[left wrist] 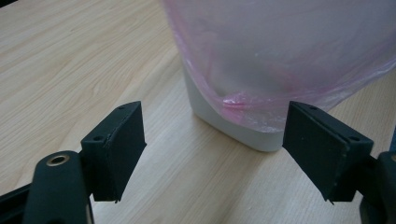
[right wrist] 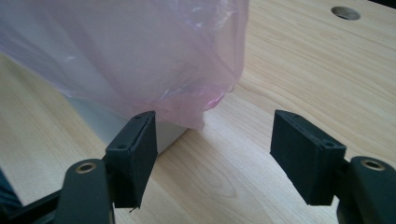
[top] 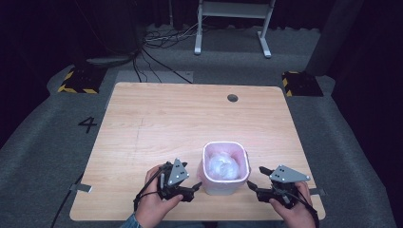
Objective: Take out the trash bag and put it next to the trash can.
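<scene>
Small white bin [top: 224, 183] w/ pink bag liner [top: 225, 147] sits on the worktop [top: 157, 128], near the front edge, slightly right of centre. Liner is folded over the rim and hangs partway down the outside walls; something pale and crumpled inside [top: 223, 166], can't tell what.

Left gripper [top: 196, 186] is just beside the bin's left wall, right gripper [top: 253, 186] just beside its right wall. Both low, near the base, pointing inward at the bin. Neither touches it as far as I can see.

Jaws: both sets spread wide, nothing between them. Left gripper view: bin corner [left wrist: 243, 133] and the liner's hanging edge [left wrist: 261, 100] sit ahead, between the two jaws but beyond the tips. Right gripper view: liner skirt [right wrist: 187, 109] hangs just past the left-hand jaw, bin wall [right wrist: 163, 135] behind it; the other jaw is over bare wood.

Step, imo: approach/pre-grasp, both sides lining up on the liner. Looks like bag handling (pull the liner off the rim or lift it out), not done yet — liner's fully seated.

Next move needs:
- advance each gripper till a fold of film is actually between the jaws, not just the hard bin wall
- aim at the loose skirt below the rim, easiest to pinch
- close both sides about together, else the bin slides on the wood
- thin film, so grab a bunched bit, a single layer may slip or tear
</scene>
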A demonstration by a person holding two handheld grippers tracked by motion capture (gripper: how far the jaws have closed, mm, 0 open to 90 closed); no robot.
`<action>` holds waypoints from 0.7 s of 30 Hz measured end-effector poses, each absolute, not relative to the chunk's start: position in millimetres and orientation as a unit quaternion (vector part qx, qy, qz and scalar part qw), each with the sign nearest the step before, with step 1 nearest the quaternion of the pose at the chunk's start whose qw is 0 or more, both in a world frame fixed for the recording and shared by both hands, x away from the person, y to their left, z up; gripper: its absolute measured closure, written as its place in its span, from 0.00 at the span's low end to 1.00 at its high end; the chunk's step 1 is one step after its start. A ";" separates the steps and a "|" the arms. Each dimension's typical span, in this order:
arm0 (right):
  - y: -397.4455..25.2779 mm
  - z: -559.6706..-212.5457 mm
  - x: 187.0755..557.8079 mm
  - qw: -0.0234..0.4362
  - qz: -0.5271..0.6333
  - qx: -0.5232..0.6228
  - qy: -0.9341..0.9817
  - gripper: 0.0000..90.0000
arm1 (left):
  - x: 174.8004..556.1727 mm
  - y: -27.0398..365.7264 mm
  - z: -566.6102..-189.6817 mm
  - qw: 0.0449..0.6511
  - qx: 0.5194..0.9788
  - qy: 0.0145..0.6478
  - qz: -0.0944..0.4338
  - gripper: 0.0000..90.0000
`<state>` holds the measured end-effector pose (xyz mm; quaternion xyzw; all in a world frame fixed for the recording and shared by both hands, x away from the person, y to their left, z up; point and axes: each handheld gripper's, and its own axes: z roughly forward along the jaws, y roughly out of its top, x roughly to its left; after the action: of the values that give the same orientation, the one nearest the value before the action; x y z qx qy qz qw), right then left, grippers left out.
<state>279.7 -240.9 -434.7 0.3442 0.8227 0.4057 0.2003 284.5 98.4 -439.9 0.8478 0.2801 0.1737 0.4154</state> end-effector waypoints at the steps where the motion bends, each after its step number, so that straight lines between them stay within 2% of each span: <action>1: -240.7 -434.7 280.2 0.204 0.403 0.347 0.822 0.35 | 283.8 95.2 -441.3 0.414 0.849 0.279 0.176 0.22; 13: -225.3 -435.3 273.4 0.173 0.407 0.289 0.849 0.39 | 271.1 87.6 -441.7 0.423 0.856 0.249 0.160 0.23; 14: -225.0 -433.6 274.8 0.175 0.410 0.295 0.845 0.53 | 271.7 84.0 -442.5 0.419 0.860 0.243 0.162 0.25; 15: -225.0 -433.6 274.8 0.175 0.410 0.295 0.845 0.53 | 271.7 84.0 -442.5 0.419 0.860 0.243 0.162 0.29; 16: -224.7 -430.6 274.6 0.181 0.414 0.295 0.842 0.65 | 272.2 80.6 -443.5 0.415 0.862 0.241 0.163 0.35; 17: -224.4 -429.0 273.8 0.181 0.416 0.289 0.843 0.71 | 272.7 79.2 -444.0 0.415 0.863 0.240 0.159 0.40; 19: -223.8 -426.7 272.2 0.178 0.419 0.277 0.846 0.83 | 273.7 77.8 -443.5 0.413 0.868 0.237 0.143 0.55; 20: -223.8 -426.7 272.2 0.178 0.419 0.277 0.846 0.83 | 273.7 77.8 -443.5 0.413 0.868 0.237 0.143 0.63; 21: -223.7 -425.2 271.3 0.172 0.422 0.272 0.847 0.91 | 273.0 78.7 -441.8 0.413 0.868 0.234 0.146 0.73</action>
<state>271.3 -223.7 -425.2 0.2720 0.8474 0.4225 0.1718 273.0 78.7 -441.8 0.8679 0.2337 0.1456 0.4134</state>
